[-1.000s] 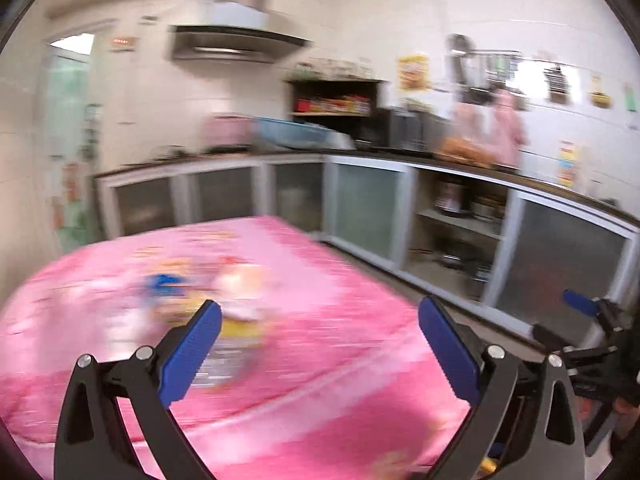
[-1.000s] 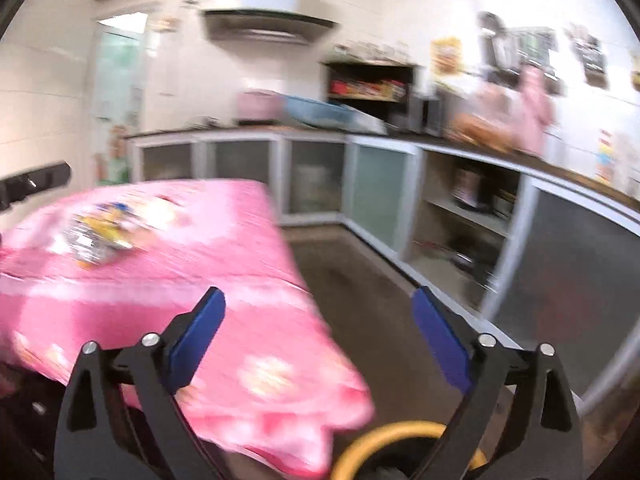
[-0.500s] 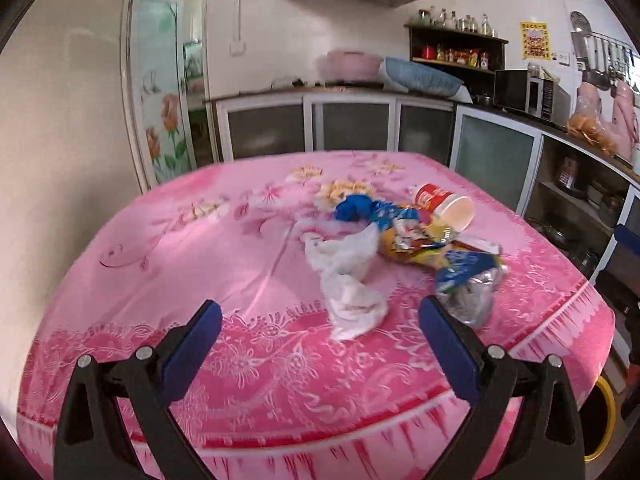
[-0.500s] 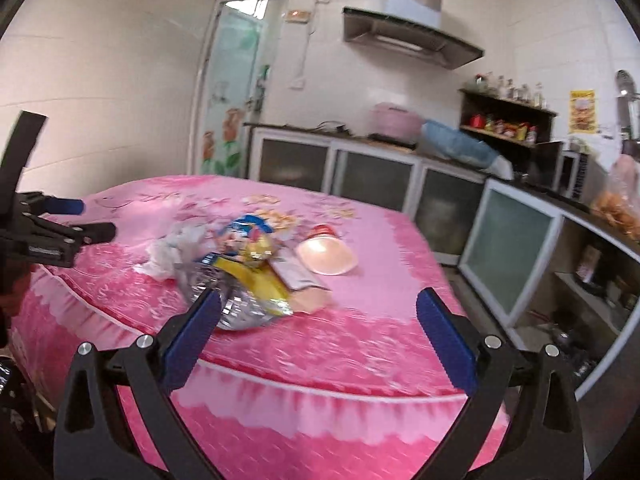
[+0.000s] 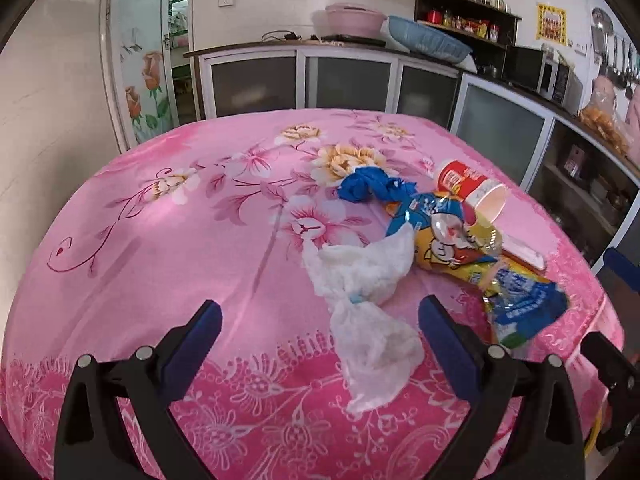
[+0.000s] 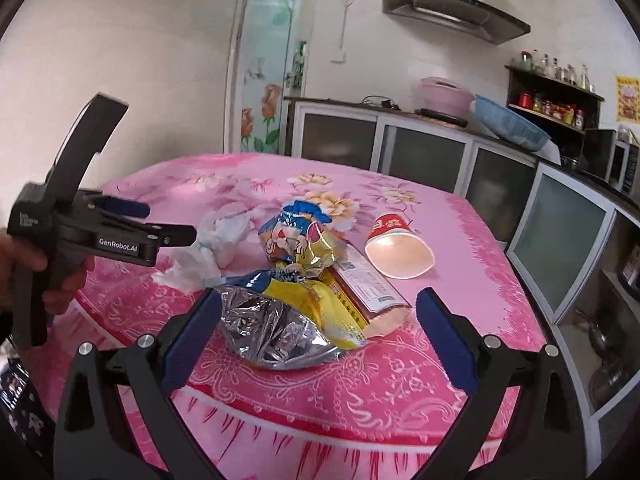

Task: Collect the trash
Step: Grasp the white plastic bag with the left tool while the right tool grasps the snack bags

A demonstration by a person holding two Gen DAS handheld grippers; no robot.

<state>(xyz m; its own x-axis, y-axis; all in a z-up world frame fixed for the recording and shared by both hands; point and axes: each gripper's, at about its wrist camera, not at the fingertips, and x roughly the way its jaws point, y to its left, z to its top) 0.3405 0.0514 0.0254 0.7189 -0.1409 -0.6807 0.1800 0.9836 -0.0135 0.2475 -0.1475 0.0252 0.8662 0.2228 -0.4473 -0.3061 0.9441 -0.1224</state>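
A pink floral tablecloth fills the middle of both views, draped over a round table with kitchen cabinets along the top of the frame behind it.

The trash sits in one loose heap toward the table's right edge in the left wrist view, and in the centre of the right wrist view, probably so that either gripper can reach it. Largest is the crumpled white tissue, trailing down toward the lower centre of the left view. Beside it lies a foil bag, silver lining outward, at the lower centre of the right view, touching a yellow wrapper above it. A flat brown packet rests partly under these. A red paper cup lies on its side just right of the heap, mouth toward the camera. A blue scrap sits at the heap's far end.

The left gripper hovers with its jaws spread wide, holding nothing, framing the tissue, which looks like its likely first pick. The right gripper is likewise spread and empty, bracketing the foil bag from the table's near edge. Nothing appears collected yet.
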